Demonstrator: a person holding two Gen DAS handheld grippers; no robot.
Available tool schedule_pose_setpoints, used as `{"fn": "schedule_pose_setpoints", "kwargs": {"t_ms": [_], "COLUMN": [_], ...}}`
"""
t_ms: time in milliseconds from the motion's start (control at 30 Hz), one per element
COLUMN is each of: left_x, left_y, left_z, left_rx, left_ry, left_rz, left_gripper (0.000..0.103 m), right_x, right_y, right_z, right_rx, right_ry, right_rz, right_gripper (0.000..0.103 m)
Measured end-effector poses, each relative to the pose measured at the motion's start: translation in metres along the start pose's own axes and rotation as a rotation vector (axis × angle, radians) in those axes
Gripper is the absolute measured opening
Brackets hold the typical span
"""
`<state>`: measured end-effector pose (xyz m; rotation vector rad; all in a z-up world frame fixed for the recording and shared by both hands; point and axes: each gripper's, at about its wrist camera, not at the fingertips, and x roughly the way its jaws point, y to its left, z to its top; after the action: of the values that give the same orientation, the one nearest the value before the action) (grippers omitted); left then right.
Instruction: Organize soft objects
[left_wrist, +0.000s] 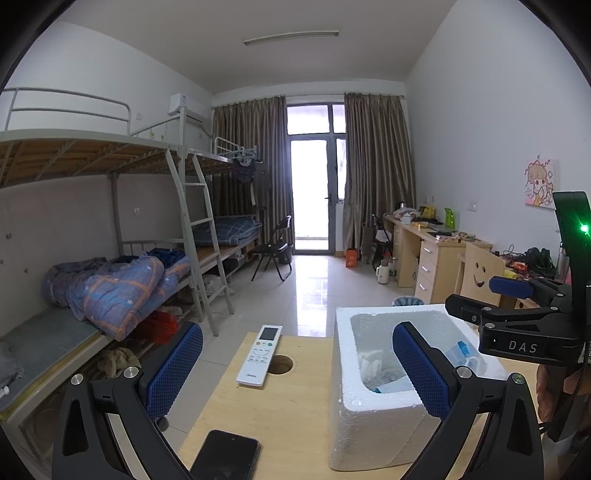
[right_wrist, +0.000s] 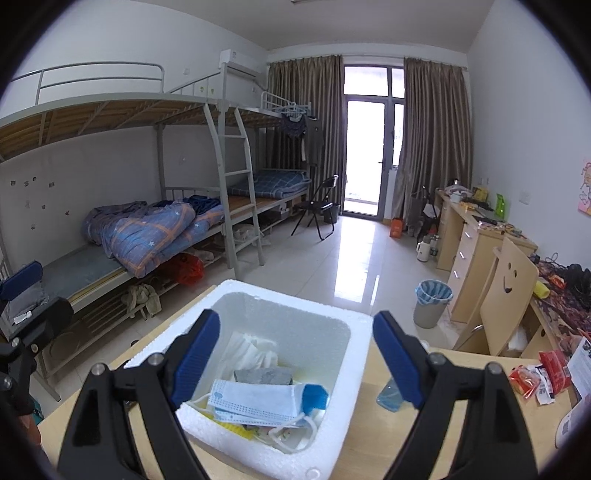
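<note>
From my left wrist, my left claw (left_wrist: 297, 373) stands wide open with nothing between its blue pads, above the wooden bench (left_wrist: 295, 417). A white remote control (left_wrist: 259, 356) lies on the bench just beside a round hole, and a dark phone (left_wrist: 225, 456) lies nearer to me at the lower edge. The white foam box (left_wrist: 354, 417) sits to the right on the bench, with crumpled white tissue (left_wrist: 371, 363) inside it. My right claw (left_wrist: 491, 295) shows at the right edge, over the box's far side, jaws apart.

From my right wrist, my right claw (right_wrist: 295, 354) is spread open and empty, hanging above the foam box (right_wrist: 332, 443). Inside the box lie a pale blue face mask (right_wrist: 255, 402) on top, a grey sponge-like block (right_wrist: 262, 376) behind it, and white tissue (right_wrist: 251, 349) toward the far wall. A blue-capped clear item (right_wrist: 389, 397) rests on the bench just right of the box, and red snack wrappers (right_wrist: 539, 373) lie farther right. My left claw (right_wrist: 22, 280) shows at the left edge.
</note>
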<state>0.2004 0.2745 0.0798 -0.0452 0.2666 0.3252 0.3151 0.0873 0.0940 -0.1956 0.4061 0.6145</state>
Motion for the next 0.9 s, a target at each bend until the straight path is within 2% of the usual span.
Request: {"fn": "schedule_pose_setpoints", "kwargs": {"t_ms": [33, 133, 333, 533, 900], "left_x": [0.000, -0.003, -0.007, -0.016, -0.064], "left_y": [-0.001, -0.005, -0.019, -0.035, -0.075], "left_z": [0.000, 0.000, 0.001, 0.005, 0.012], "left_rx": [0.001, -0.001, 0.003, -0.007, 0.006], "left_ry": [0.000, 0.000, 0.003, 0.009, -0.035], "left_rz": [0.000, -0.011, -0.036, -0.078, -0.125], "left_gripper": [0.103, 0.103, 0.103, 0.103, 0.103], "right_x": [-0.001, -0.004, -0.015, -0.043, -0.103], "right_y": [0.000, -0.002, -0.010, -0.022, -0.043], "right_z": [0.000, -0.001, -0.005, -0.008, -0.021], "right_rx": [-0.001, -0.010, 0.009, 0.023, 0.075], "right_ry": [0.001, 0.010, 0.008, -0.016, -0.060], "right_rz": [-0.004, -0.027, -0.039, -0.069, -0.134], "right_gripper": [0.088, 0.102, 0.103, 0.103, 0.103]}}
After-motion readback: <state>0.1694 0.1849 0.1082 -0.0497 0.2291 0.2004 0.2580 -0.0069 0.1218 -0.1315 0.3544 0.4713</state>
